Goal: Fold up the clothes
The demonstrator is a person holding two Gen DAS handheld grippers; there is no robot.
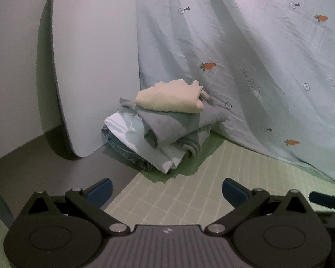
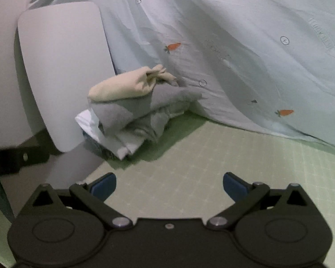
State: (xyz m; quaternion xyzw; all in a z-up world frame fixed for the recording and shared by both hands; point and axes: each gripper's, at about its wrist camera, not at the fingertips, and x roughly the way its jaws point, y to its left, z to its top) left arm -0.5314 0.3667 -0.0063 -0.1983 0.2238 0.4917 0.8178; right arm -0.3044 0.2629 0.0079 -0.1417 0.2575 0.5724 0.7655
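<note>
- The left gripper [image 1: 166,189] hangs low over a pale green gridded cutting mat [image 1: 189,196]; its blue-padded jaws are spread wide with nothing between them.
- The right gripper [image 2: 169,184] hangs over the same mat, its jaws likewise spread and empty.
- A stack of folded clothes [image 1: 165,129] sits on the counter ahead of both grippers and a little to the left, at the far left corner of the mat, well apart from either pair of jaws.
- A cream garment [image 1: 172,98] lies on top, above a grey garment [image 1: 174,125], a white one [image 1: 127,127] and what may be a blue checked piece at the bottom, though that part is dim.
- The stack's long axis runs roughly from near-left to far-right.
- A white rounded board [image 1: 93,67] leans upright just left of the stack.
- A pale blue sheet with carrot prints [image 1: 256,55] drapes behind and to the right.
- The left gripper seems slightly nearer the stack.
</note>
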